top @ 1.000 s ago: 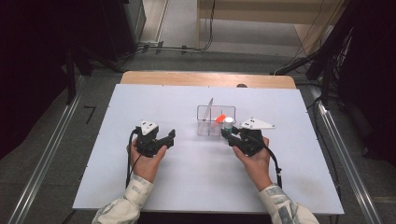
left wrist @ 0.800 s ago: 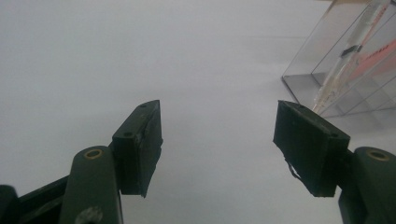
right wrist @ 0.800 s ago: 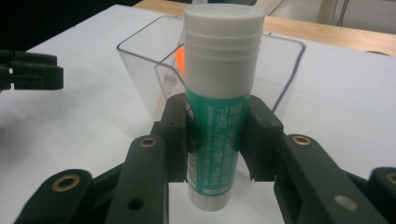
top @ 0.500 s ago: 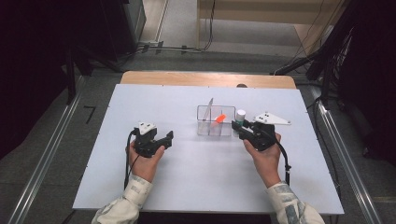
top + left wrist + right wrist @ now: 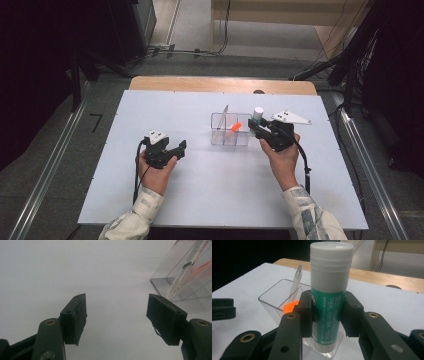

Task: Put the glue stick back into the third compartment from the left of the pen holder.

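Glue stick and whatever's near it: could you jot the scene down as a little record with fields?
Held item: glue stick, green body, white cap, upright
Holder: right gripper, pads pressed on its sides
Nearby: clear box on the white table
Inside box: a pen and something orange
Other tool: left gripper, open, nothing between its pads

Grey floor (image 5: 75,125), dark surroundings

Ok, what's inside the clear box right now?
The clear box holds a white pen leaning upright and an orange thing, its shape hard to tell. The glue stick, clamped in the right gripper, hides the near corner of the box floor.
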